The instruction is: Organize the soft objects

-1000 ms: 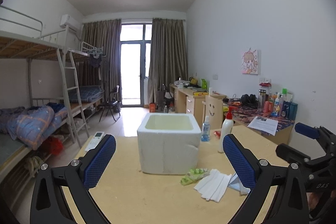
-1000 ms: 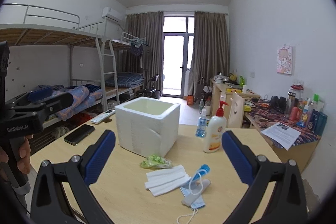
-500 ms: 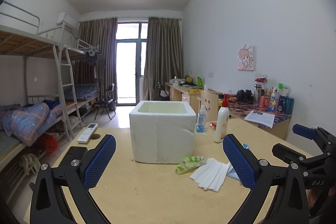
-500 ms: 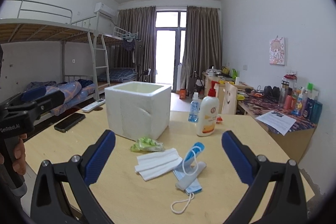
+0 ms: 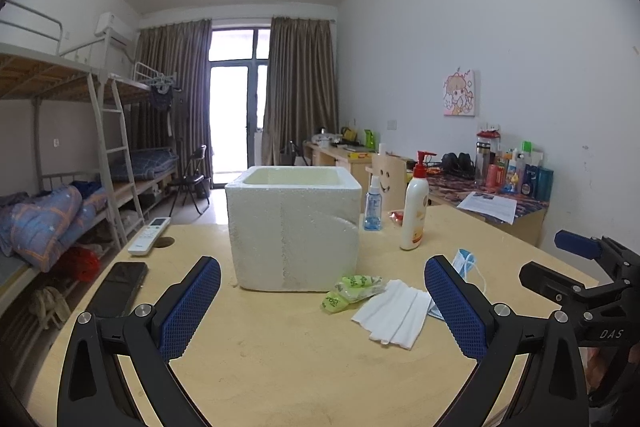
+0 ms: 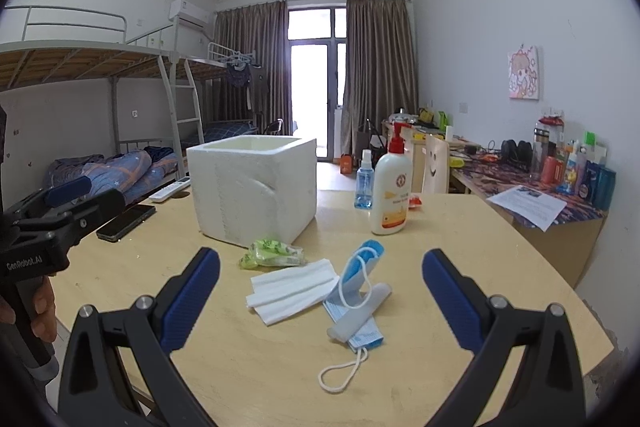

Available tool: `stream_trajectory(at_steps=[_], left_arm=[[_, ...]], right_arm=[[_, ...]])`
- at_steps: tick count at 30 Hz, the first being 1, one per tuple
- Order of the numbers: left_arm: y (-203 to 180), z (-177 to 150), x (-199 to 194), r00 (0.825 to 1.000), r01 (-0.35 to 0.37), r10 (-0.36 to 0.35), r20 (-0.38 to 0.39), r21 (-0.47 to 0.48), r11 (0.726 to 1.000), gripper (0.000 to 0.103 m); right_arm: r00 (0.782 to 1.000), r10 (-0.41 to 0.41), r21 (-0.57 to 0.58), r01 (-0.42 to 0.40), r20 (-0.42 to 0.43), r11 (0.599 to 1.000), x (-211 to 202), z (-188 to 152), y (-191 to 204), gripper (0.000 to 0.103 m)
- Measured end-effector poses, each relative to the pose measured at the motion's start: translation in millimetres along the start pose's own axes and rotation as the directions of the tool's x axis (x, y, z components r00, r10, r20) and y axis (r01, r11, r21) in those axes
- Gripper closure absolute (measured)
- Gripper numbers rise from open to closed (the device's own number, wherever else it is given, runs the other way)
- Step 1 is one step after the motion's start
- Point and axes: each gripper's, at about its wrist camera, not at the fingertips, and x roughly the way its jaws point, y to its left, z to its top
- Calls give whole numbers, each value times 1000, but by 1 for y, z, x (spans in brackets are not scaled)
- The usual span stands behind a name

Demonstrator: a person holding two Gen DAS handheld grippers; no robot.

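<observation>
- Far left of the left wrist view: a black phone [image 5: 117, 289] lies flat on the pale wooden surface [image 5: 280, 355], with a white remote control [image 5: 149, 230] just beyond it near the surface's far left edge.
- Lower centre of that view: the left gripper [image 5: 322, 305] hangs above the surface with its blue-padded fingers [image 5: 191, 305] spread wide and nothing between them.
- Centre: a white foam box [image 5: 294, 227], open at the top, stands upright on the surface.
- Just right of the box's near corner lies a green packet [image 5: 350, 289], touching or nearly touching a stack of white folded tissues [image 5: 394, 313] — the soft things all sit low and right of centre.
- In the right wrist view, a blue face mask [image 6: 354, 297] lies beside the tissues, lower centre, its white ear loop [image 6: 340, 373] trailing toward the bottom of the frame.
- The right gripper [image 6: 320, 297] is also wide open, empty, hovering over the mask and tissues.
- Behind, right of the box: a blue spray bottle [image 6: 364, 183] and a white pump bottle [image 6: 392, 187], upright, close together.
</observation>
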Motion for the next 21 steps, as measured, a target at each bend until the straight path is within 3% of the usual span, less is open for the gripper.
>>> stream_trajectory(at_steps=[13,21], left_arm=[[0,-1,42,996,25,-24,-85,5,1000,1],[-1,-5,83,977,77,-79,-195,-18,997,1]], right_arm=[[997,3,34,0,-73,999,25,-6,-16,1],[992,13,47,-7,-127,999,44,-8,-27,1]])
